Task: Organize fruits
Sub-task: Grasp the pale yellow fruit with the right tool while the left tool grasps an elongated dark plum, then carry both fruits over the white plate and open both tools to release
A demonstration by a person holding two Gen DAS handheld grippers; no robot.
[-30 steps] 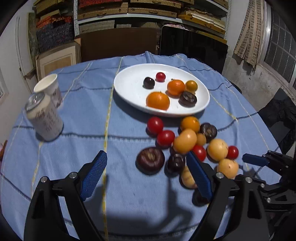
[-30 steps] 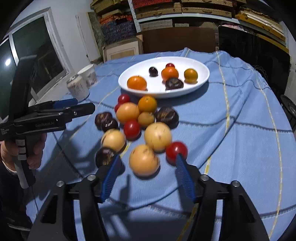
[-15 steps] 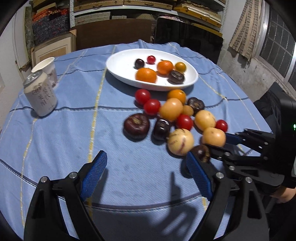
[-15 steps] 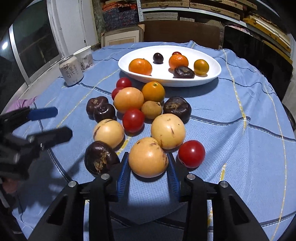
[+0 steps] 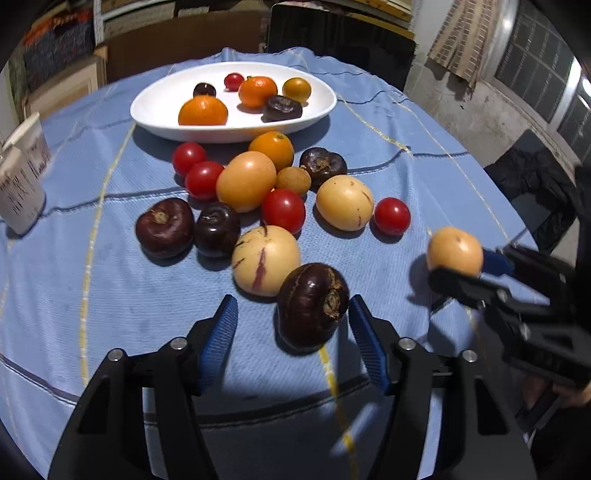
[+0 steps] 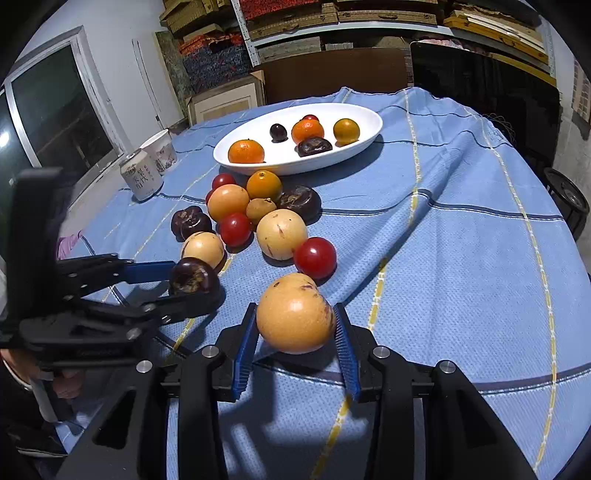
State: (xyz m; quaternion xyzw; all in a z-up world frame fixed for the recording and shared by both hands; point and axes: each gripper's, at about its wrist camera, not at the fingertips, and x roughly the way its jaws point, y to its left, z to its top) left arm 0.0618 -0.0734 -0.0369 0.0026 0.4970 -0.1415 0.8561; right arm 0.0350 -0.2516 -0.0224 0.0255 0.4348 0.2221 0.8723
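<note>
Yellow fruit [image 6: 295,314] between tilted right hand-held gripper [image 6: 295,332]

Looks like a storeroom or back room of a home or small shop, honestly. Metal shelving [image 6: 369,26] along the back wall is crammed with flat boxes and stacked woven-looking goods, more cardboard boxes [image 6: 225,96] sit on the floor, and the concrete wall [image 5: 465,107] under the barred window [image 5: 535,62] is rough and stained. The round table has a blue checked cloth [image 6: 461,229] thrown over it.
</note>
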